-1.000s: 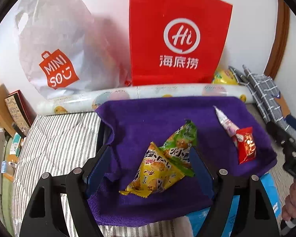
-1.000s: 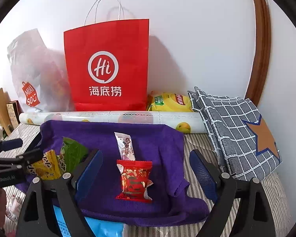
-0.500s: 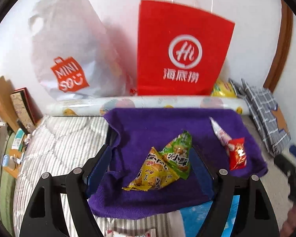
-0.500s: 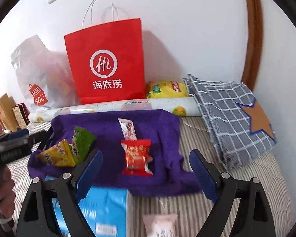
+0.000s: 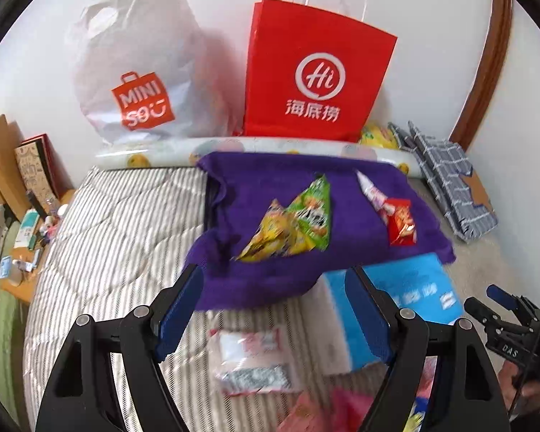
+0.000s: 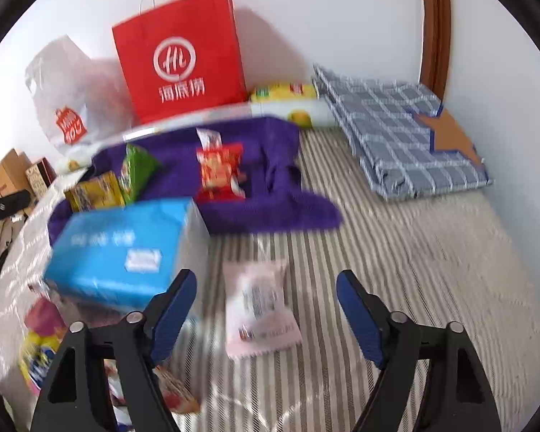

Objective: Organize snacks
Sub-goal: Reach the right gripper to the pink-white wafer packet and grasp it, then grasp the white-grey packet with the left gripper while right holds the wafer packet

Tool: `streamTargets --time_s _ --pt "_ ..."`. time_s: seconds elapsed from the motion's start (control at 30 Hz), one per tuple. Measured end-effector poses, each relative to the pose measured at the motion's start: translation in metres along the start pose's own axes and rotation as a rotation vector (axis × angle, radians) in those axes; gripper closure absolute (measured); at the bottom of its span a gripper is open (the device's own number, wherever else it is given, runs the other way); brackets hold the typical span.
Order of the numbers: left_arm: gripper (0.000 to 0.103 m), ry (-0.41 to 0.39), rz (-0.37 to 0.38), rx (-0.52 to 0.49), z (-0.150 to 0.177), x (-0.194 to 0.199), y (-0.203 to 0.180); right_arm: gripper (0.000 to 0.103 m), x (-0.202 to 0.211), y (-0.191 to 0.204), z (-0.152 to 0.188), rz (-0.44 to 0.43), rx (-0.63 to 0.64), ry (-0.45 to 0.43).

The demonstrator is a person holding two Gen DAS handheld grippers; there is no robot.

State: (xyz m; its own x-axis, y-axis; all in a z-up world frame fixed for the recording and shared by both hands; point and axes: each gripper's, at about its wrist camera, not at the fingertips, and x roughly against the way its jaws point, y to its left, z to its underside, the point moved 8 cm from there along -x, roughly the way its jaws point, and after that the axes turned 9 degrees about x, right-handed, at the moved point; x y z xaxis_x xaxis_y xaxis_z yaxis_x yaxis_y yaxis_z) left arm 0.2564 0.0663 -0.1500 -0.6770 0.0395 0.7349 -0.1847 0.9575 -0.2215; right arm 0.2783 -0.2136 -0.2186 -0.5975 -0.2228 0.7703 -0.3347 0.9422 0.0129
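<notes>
A purple towel point(image 5: 288, 201) point(image 6: 262, 165) lies on the striped bed and carries a yellow snack bag point(image 5: 266, 234), a green one point(image 5: 313, 212), a red packet point(image 5: 401, 221) point(image 6: 219, 169) and a slim white sachet point(image 5: 369, 189). In front of the towel, a pale pink packet point(image 6: 259, 306) point(image 5: 252, 356) lies on the bedding. My left gripper point(image 5: 273, 306) hangs open above it, empty. My right gripper point(image 6: 266, 309) frames the pink packet from above with its jaws closing, the pads clear of it.
A blue tissue box point(image 6: 122, 248) point(image 5: 410, 295) sits beside the pink packet. More colourful packets point(image 6: 43, 345) lie at the near left. A red paper bag point(image 5: 313, 72), a white plastic bag point(image 5: 140, 72) and a rolled mat point(image 5: 270, 147) line the wall; a folded checked cloth point(image 6: 406, 133) lies right.
Both grippers drew back from the towel toward the near edge of the bed. The blue box and the pink packet came into view. The right jaws narrowed.
</notes>
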Motion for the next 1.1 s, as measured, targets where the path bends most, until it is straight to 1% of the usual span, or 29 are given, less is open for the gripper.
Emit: streamTargets --time_s 0.13,0.23,0.3,0.37,0.43,0.6,0.73,0.8,0.9,0.93,0.97,1.0,1.07,1.1 --pt "0.022 0.010 -0.024 -0.010 0.012 0.001 0.011 0.031 -0.013 0.006 0.013 -0.025 0.017 0.035" --pt "0.022 0.033 -0.028 -0.013 0.018 -0.001 0.017 0.032 -0.027 0.007 0.018 0.002 0.044 0.064" --pt "0.022 0.044 -0.032 -0.014 0.022 -0.001 0.022 0.045 -0.039 0.002 0.024 0.034 0.037 0.104" --pt "0.022 0.053 -0.036 -0.013 0.026 0.000 0.027 0.064 -0.036 -0.001 0.022 0.051 0.042 0.078" --pt "0.022 0.062 -0.039 -0.018 0.030 0.001 0.033 0.065 -0.034 -0.002 0.024 0.051 0.060 0.076" --pt "0.022 0.095 -0.067 -0.049 0.046 -0.007 0.042 0.066 -0.021 -0.013 0.039 0.062 0.040 0.074" --pt "0.022 0.143 -0.047 -0.015 0.055 -0.024 0.045 0.065 -0.017 -0.015 0.044 0.034 0.012 0.069" --pt "0.022 0.171 -0.032 0.004 0.059 -0.034 0.044 0.065 -0.018 -0.014 0.043 0.038 0.016 0.071" --pt "0.022 0.228 0.004 -0.007 0.067 -0.049 0.035 0.064 -0.018 -0.013 0.043 0.048 0.025 0.074" --pt "0.022 0.239 0.001 -0.011 0.069 -0.053 0.034 0.064 -0.019 -0.014 0.043 0.040 0.018 0.073" --pt "0.022 0.242 -0.008 -0.014 0.071 -0.056 0.034 0.064 -0.018 -0.015 0.043 0.033 0.011 0.071" --pt "0.021 0.210 -0.022 -0.038 0.071 -0.056 0.031 0.064 -0.018 -0.016 0.044 0.026 0.004 0.069" --pt "0.021 0.189 -0.035 -0.067 0.073 -0.058 0.026 0.064 -0.019 -0.015 0.043 0.028 0.005 0.069" --pt "0.032 0.158 -0.050 -0.090 0.074 -0.058 0.024 0.064 -0.019 -0.015 0.043 0.033 0.010 0.071"
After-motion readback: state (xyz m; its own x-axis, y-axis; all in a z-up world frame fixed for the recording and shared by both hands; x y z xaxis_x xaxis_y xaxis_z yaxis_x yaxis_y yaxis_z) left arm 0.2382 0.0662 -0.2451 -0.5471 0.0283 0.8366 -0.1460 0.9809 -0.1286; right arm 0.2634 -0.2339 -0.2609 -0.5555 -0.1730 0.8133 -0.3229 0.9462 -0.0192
